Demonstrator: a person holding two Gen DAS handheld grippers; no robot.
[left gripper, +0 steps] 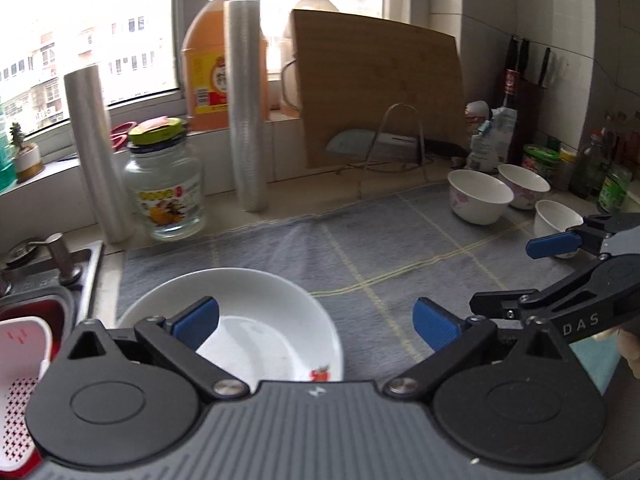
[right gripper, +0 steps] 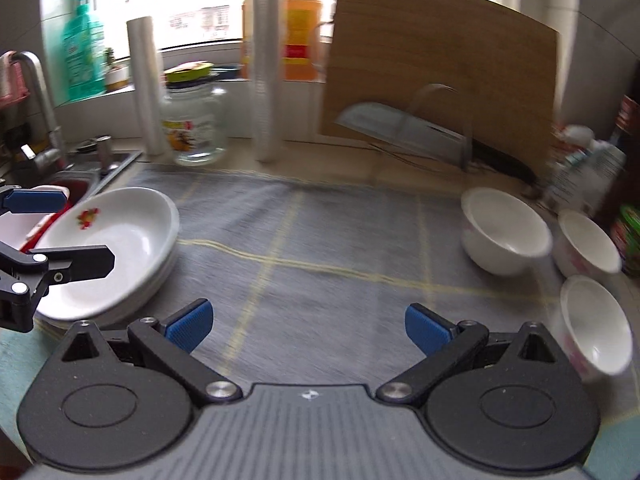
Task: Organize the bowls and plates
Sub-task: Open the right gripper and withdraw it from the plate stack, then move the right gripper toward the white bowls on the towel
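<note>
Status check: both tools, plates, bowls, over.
Left tool open over stacked white plates. Right tool open, empty, above grey cloth. Three white bowls unstacked at right. Nothing blocking.

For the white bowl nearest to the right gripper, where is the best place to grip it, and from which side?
Probably its rim: the nearest bowl sits upright and open, so one finger of the open right gripper can go inside and one outside the thin wall. Come from above on its left side, away from the neighbouring bowl.

Glossy white glazed plates point(right gripper: 120, 240) rest on matt grey woven cloth point(left gripper: 360, 248); behind the cloth, a smooth wooden board point(left gripper: 376, 88)
</note>
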